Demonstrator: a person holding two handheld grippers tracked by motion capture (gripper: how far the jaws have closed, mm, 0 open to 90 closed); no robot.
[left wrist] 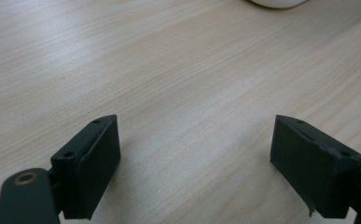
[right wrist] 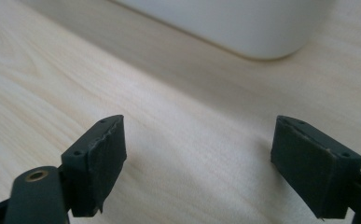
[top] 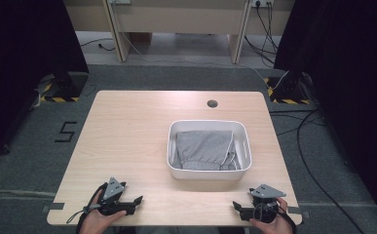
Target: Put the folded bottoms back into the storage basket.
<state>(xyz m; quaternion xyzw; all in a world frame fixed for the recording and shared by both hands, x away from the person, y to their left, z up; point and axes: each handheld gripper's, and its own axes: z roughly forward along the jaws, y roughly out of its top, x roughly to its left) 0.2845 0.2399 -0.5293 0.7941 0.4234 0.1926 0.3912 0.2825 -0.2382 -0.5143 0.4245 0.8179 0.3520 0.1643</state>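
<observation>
Grey folded cloth, likely sweatpants with a white drawcord [top: 203,148], lies inside the white plastic bin [top: 244,146] a little right of centre in the high view, on the pale wood bench [top: 127,136]. We read that placement as a finished put-away: the garment sits flat and within the walls, nothing hanging over the rim. Our left gripper [top: 136,201] rests at the lower left of that frame and our right gripper [top: 236,206] at the lower right, both low by the near edge and well apart from the bin, which suits hands parked clear of the work. In the left gripper view its fingers [left wrist: 92,163] stand wide with bare wood between them. In the right gripper view the fingers [right wrist: 99,161] are likewise wide and hold nothing, with the bin's wall [right wrist: 243,23] across the top of the frame.
</observation>
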